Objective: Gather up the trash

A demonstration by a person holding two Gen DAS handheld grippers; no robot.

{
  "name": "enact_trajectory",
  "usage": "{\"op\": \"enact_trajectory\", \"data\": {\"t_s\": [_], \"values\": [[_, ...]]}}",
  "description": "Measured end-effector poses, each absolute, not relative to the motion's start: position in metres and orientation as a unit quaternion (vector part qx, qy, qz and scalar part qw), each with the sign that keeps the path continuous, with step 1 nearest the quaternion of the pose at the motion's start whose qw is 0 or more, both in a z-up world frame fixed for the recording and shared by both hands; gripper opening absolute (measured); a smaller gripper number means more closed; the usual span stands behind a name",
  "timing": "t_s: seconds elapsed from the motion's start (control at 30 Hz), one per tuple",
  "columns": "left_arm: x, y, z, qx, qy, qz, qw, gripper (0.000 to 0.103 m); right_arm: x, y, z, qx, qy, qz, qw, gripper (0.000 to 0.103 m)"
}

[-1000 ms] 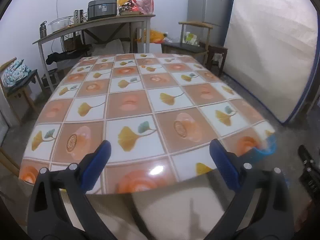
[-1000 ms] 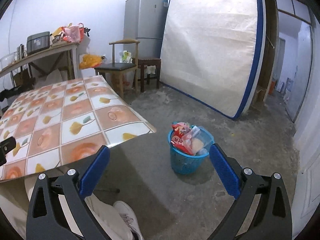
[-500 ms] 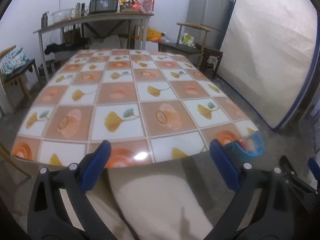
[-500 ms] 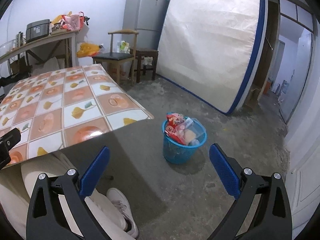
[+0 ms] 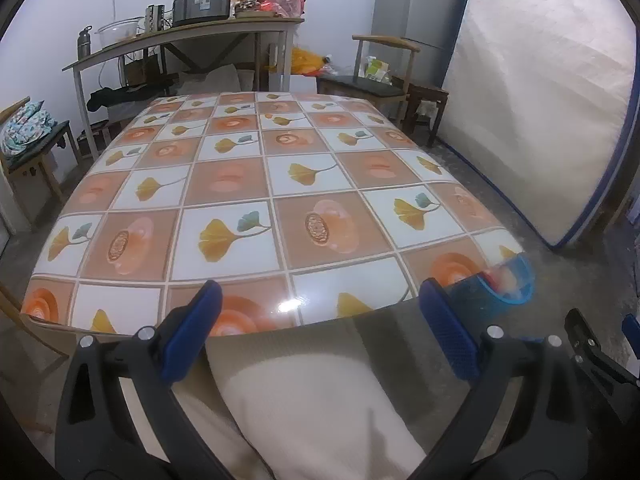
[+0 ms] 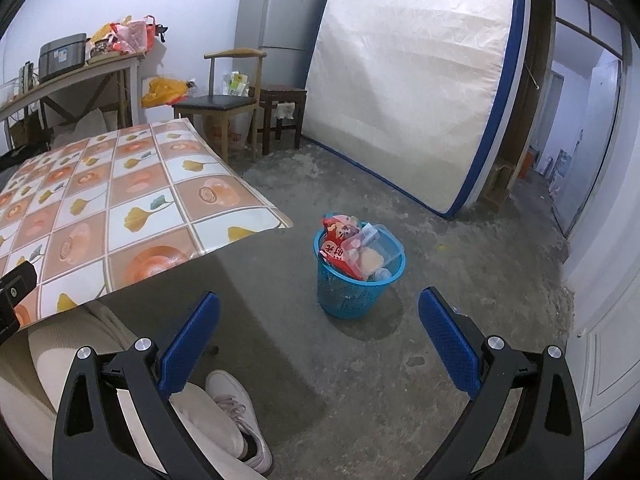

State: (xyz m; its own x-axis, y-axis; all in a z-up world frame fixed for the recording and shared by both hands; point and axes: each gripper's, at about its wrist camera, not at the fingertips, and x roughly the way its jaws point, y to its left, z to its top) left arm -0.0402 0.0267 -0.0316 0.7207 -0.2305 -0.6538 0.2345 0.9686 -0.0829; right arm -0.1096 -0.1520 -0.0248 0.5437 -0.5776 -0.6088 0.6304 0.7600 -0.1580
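A blue mesh trash basket [image 6: 352, 288] stands on the concrete floor right of the table, holding red snack wrappers [image 6: 338, 242] and clear plastic containers [image 6: 374, 248]. In the left wrist view the trash basket [image 5: 508, 284] peeks out past the table's near right corner. My right gripper [image 6: 318, 338] hangs open above the floor in front of the basket, nothing between its fingers. My left gripper [image 5: 318, 330] is open over the near edge of the table [image 5: 256, 208], which wears a tiled flower-and-leaf cloth. No trash shows on the tabletop.
A person's cream trousers [image 5: 316, 408] and white shoe [image 6: 236, 412] lie below the grippers. A mattress [image 6: 408, 76] leans on the right wall beside a fridge [image 6: 280, 20]. A wooden chair [image 6: 224, 100] and stool [image 6: 282, 112] stand behind the table; a cluttered shelf table [image 5: 188, 36] lines the back wall.
Both grippers have shifted only slightly, the left swinging back toward the table after dipping, the right pulling a little away from the basket. Both stay open and empty.
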Motion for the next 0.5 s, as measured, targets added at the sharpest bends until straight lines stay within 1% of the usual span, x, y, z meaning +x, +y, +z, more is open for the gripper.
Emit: {"op": "enact_trajectory", "data": {"t_s": [0.5], "values": [[-0.0406, 0.0271, -0.0301, 0.009, 0.349, -0.115, 0.93, 0.095, -0.1097, -0.1536, -0.0268, 0.048, 0.334, -0.346, 0.876, 0.097]]}}
